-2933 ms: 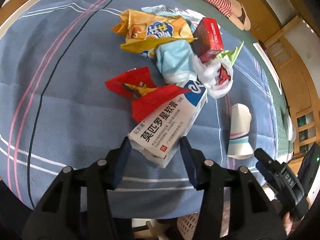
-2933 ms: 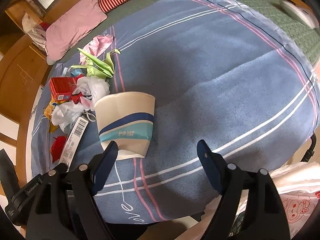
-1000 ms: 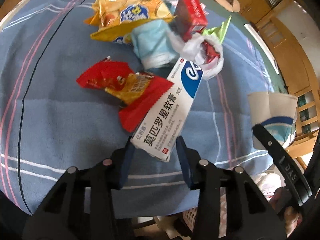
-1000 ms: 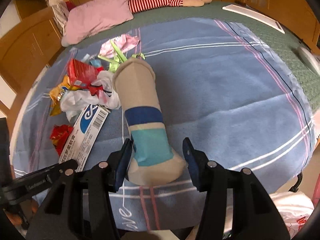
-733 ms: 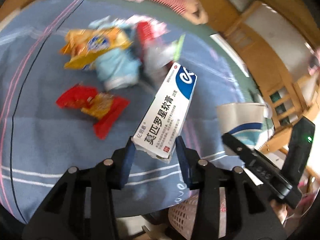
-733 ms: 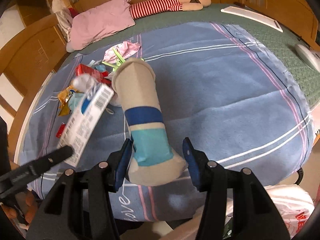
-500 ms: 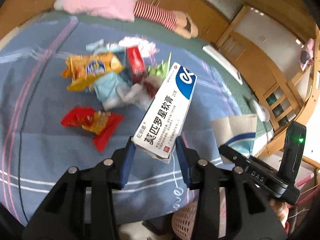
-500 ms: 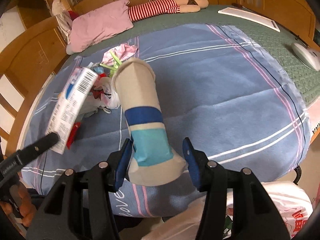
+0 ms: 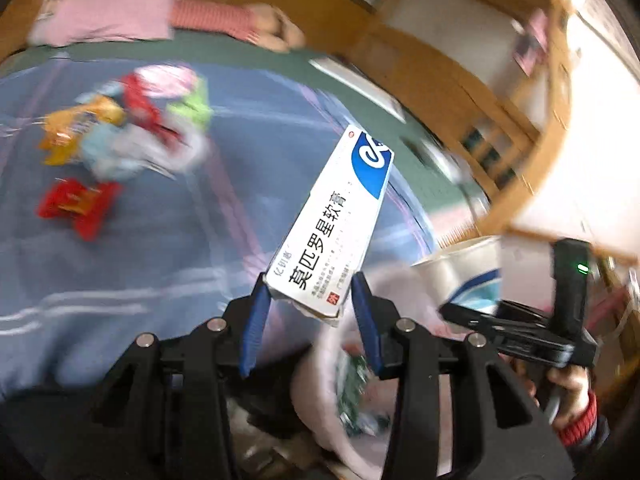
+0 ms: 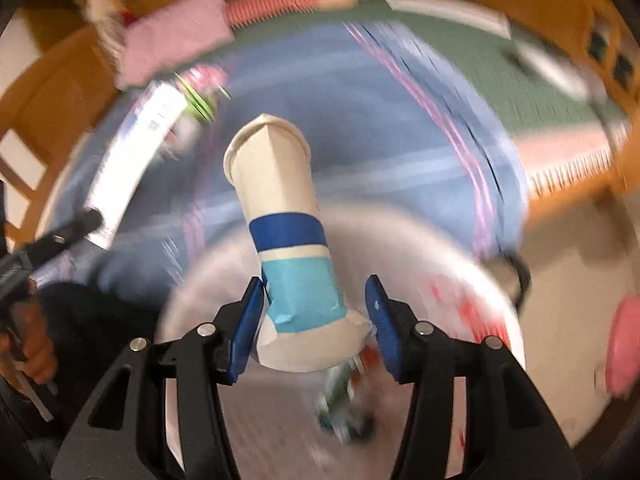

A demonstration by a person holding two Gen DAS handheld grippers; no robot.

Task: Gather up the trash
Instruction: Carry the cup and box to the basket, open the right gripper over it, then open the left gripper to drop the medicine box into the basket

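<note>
Left wrist view, blurred. The left gripper (image 9: 308,300) clamps the lower end of a white and blue box (image 9: 334,224) between its blue pads (image 9: 256,316); jaws partly closed, pressed on the box sides. The box sticks up and away from the fingers, clear of the bed, with printed characters down its face. Under the fingers sits a white bag (image 9: 352,380) with some green scraps inside. Back on the blue bedspread (image 9: 120,260), a trash pile (image 9: 120,132) lies well apart: a yellow wrapper, red box, pale plastic, something green. A red wrapper (image 9: 76,204) lies alone, nearer. At the right edge the right gripper (image 9: 520,332) shows side-on, a hand (image 9: 568,388) below it and a paper cup (image 9: 468,276) at its tip. A pink pillow (image 9: 108,12) lies at the far end of the bed.

Right wrist view, also blurred. The right gripper (image 10: 316,312) grips the crushed base of the paper cup (image 10: 288,232); jaws partly closed, both pads touching the cup. The cup, white with a dark blue and a light blue band, points rim-away. It hangs above the open mouth of the white bag (image 10: 460,272). At left the other gripper (image 10: 52,240) holds the box (image 10: 140,148) above the bedspread edge (image 10: 360,140).
</note>
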